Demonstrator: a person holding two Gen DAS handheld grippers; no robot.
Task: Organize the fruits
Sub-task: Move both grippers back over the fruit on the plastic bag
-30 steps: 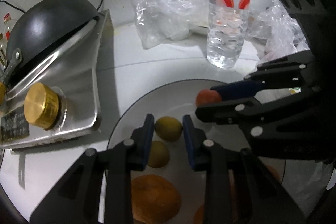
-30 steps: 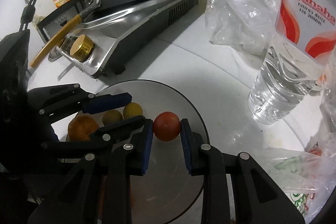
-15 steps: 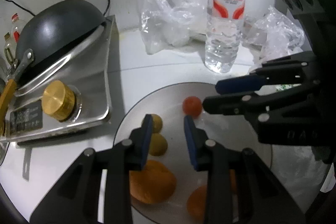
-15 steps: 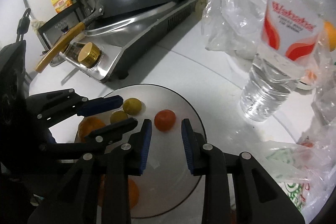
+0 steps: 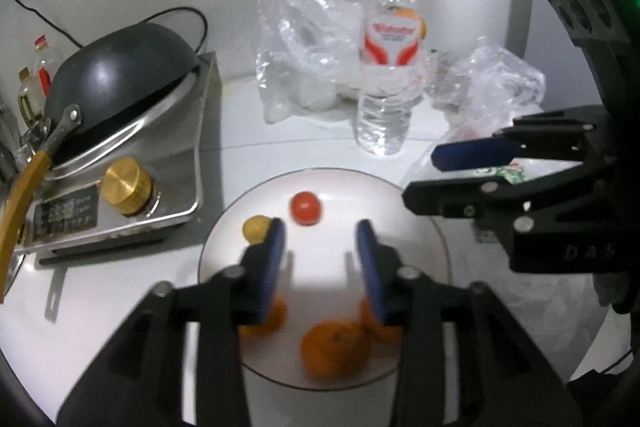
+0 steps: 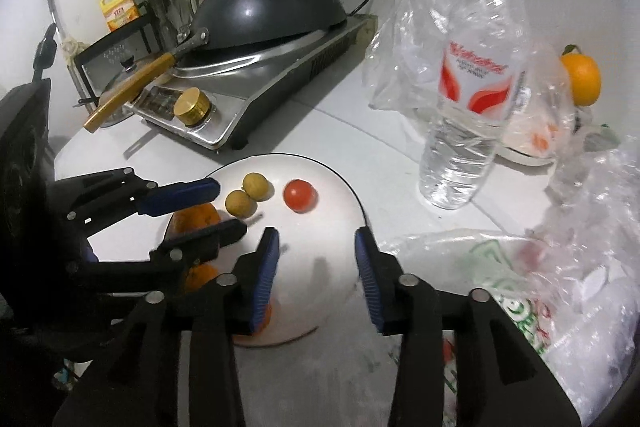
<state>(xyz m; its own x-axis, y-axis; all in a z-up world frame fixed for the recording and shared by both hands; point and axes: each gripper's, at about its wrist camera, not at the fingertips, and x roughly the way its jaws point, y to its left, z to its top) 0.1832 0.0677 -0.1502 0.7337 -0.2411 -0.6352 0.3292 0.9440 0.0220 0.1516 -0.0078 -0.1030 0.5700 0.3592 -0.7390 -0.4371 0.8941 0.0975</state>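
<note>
- right gripper (image 6: 316, 267) has its fingers apart and empty; ahead of them, just left of centre, the small red tomato (image 6: 299, 195) sits alone on the white plate (image 6: 344, 187)
- left gripper (image 5: 320, 259) also has its fingers apart, holding nothing; it hangs over the plate (image 5: 420, 227) with the tomato (image 5: 305, 208) ahead of the tips
- the tomato looks light, smooth and round, so likely to roll or slip; thin-skinned, so a gentle squeeze across its widest middle seems best
- the oranges look firmer and heavier, needing a wider spread across the equator
- count on the plate: one tomato; two small yellow-green fruits (image 6: 240, 203) touching each other, left of the right fingers; three oranges (image 5: 335, 347) below the left fingertips, partly hidden
- one more orange (image 6: 582, 79) lies far ahead-right, behind the water bottle (image 6: 468, 99) and the plastic bags (image 6: 568, 267)
</note>
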